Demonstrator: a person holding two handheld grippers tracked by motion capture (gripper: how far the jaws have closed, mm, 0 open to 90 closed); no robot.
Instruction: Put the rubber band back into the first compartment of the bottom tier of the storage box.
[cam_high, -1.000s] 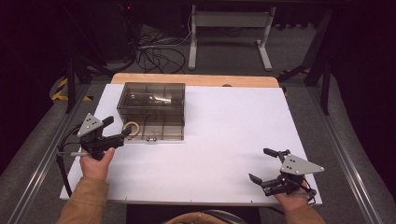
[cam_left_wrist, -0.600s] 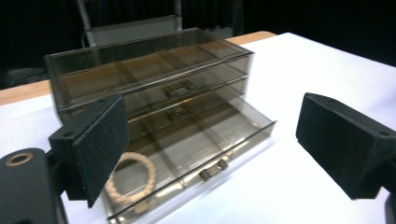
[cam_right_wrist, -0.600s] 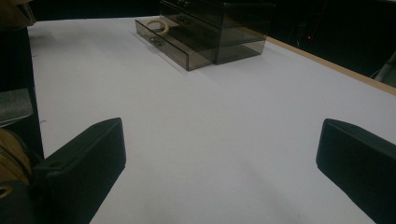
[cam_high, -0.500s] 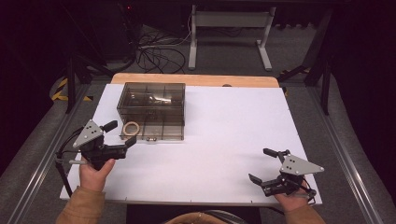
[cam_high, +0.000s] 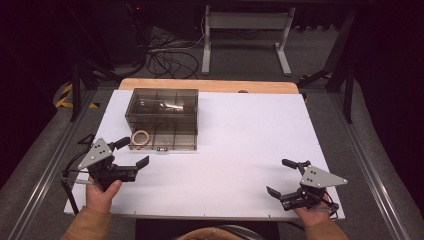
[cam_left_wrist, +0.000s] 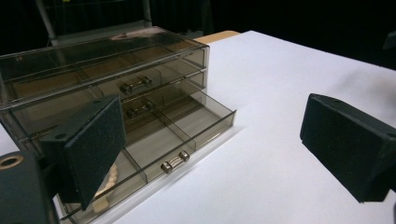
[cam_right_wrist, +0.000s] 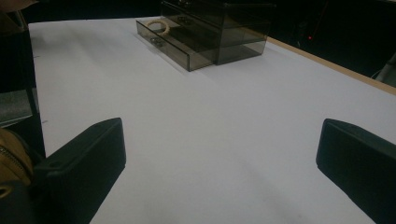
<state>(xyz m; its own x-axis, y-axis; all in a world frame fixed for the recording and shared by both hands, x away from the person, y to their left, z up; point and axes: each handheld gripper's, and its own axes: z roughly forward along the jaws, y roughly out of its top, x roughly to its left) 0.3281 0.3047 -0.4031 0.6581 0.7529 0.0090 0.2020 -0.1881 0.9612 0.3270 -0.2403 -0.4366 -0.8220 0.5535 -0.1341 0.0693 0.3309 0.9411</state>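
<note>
My left claw (cam_high: 134, 154) is far nearer the smoked drawer box (cam_high: 162, 118) than my right claw (cam_high: 281, 176); both stand apart, empty. The pulled-out bottom drawer (cam_left_wrist: 154, 144) lies just ahead of the left claw, long axis crosswise, the pale ring (cam_high: 140, 137) inside its near end.

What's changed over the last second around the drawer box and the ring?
The left gripper has drawn back from the pale ring toward the person, and its jaws have just been opening; nothing is between them now. The ring lies in the pulled-out bottom drawer of the smoky drawer box. The right gripper, open and empty, has stayed put near the table's front edge, as has the box.
</note>
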